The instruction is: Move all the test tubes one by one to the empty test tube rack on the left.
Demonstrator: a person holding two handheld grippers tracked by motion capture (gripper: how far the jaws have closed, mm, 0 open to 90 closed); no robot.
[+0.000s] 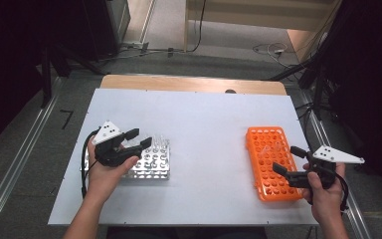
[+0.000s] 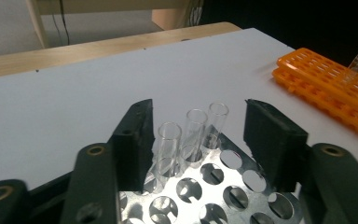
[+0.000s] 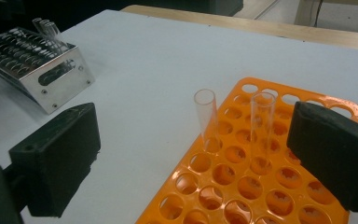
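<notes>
Left gripper [image 2: 198,135]: jaws spread wide, empty, poised over the far corner of the metal rack [image 1: 151,162]; three glass tubes [image 2: 193,133] stand upright between the jaws, nearest one just beside the left jaw, none pinched.
Right gripper [image 3: 191,163]: jaws spread, empty, hovering at the near end of the orange rack [image 3: 270,186].
Tubes in orange rack: two clear tubes [image 3: 235,123] stand in neighbouring holes, the left one leaning slightly.
Layout: metal rack at the left of the white table [image 1: 204,119], orange rack at the right, well apart.
Risk, left side: closing now would likely trap more than one tube, since they stand in a tight row; a skewed pinch could tip or crack the glass.
Risk, right side: a low sweep over the orange rack could knock the leaning tube.
Writing: no brand, label or lettering can be read on racks, tubes or grippers.
</notes>
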